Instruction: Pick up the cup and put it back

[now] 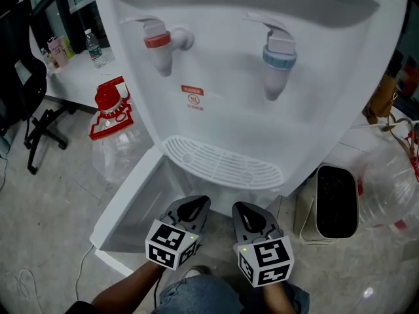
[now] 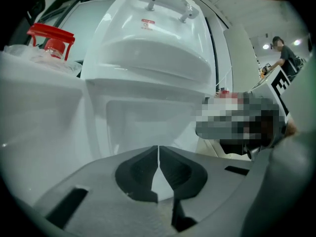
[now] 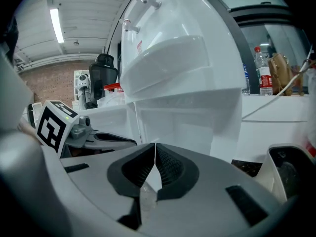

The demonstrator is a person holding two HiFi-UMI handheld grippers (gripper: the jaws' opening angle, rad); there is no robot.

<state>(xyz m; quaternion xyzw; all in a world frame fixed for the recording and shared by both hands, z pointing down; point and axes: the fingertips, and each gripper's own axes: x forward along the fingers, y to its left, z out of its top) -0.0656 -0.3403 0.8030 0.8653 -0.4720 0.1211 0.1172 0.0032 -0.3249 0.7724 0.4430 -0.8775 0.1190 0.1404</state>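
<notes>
No cup shows in any view. I face a white water dispenser (image 1: 262,97) with a red tap (image 1: 159,43), a blue tap (image 1: 279,56) and a slotted drip tray (image 1: 222,165). Its lower cabinet door (image 1: 127,205) hangs open to the left. My left gripper (image 1: 198,203) and right gripper (image 1: 239,208) sit side by side just below the drip tray, pointing at the cabinet. The left gripper (image 2: 158,149) is shut with its pads together and nothing between them. The right gripper (image 3: 155,147) is shut too, and empty. The right gripper view also catches the left gripper's marker cube (image 3: 52,125).
A large clear water jug with a red cap (image 1: 110,110) stands left of the dispenser. A dark bin (image 1: 336,201) and another clear jug (image 1: 393,178) stand to the right. An office chair (image 1: 29,97) and a desk with small bottles (image 1: 93,48) are at far left.
</notes>
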